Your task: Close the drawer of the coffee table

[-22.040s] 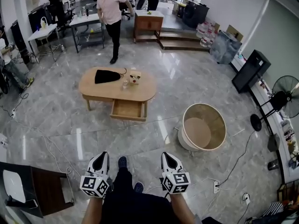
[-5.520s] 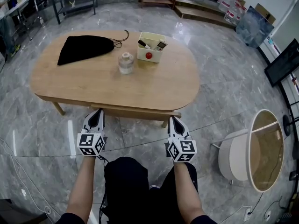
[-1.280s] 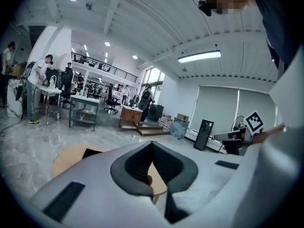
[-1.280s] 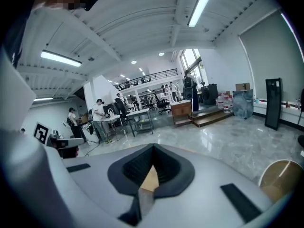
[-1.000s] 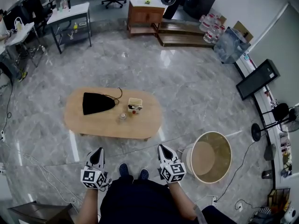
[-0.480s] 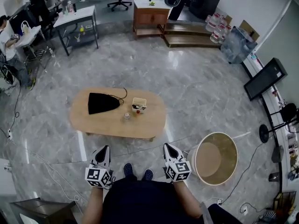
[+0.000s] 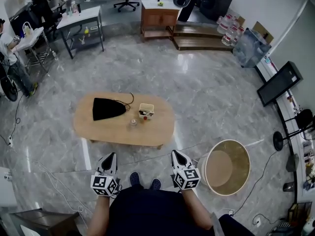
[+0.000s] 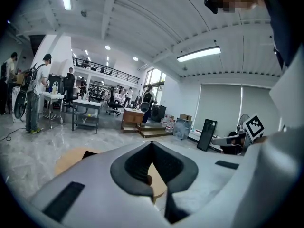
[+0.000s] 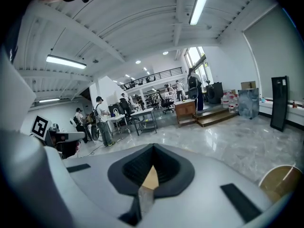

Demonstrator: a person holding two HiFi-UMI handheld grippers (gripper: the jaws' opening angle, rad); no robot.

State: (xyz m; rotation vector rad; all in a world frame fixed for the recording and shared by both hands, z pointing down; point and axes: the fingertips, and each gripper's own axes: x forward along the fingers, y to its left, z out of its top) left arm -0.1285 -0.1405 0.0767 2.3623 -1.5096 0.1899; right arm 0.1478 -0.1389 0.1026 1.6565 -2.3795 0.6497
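The oval wooden coffee table [image 7: 153, 130] stands on the marble floor ahead of me, and no drawer sticks out from its near side. A black pouch [image 7: 106, 108], a small glass jar [image 7: 133, 123] and a cream box [image 7: 145, 111] lie on its top. My left gripper [image 7: 110, 157] and right gripper [image 7: 174, 154] hang at waist height, well short of the table, both shut and empty. In the left gripper view the jaws of the left gripper [image 8: 152, 144] meet, with the table [image 8: 71, 158] behind them. In the right gripper view the right gripper [image 9: 153, 147] is likewise shut.
A round white tub-like side table [image 7: 227, 167] stands to my right. Cables run over the floor at left. A dark stool [image 7: 42, 222] is at bottom left. A wooden cabinet [image 7: 158, 14], a black screen [image 7: 278, 82] and a person [image 7: 11, 58] are farther off.
The drawer hung open 22 s ago and was flush 5.5 s ago with both grippers at the table's front. Since then I stand farther back; over the last second almost nothing moved.
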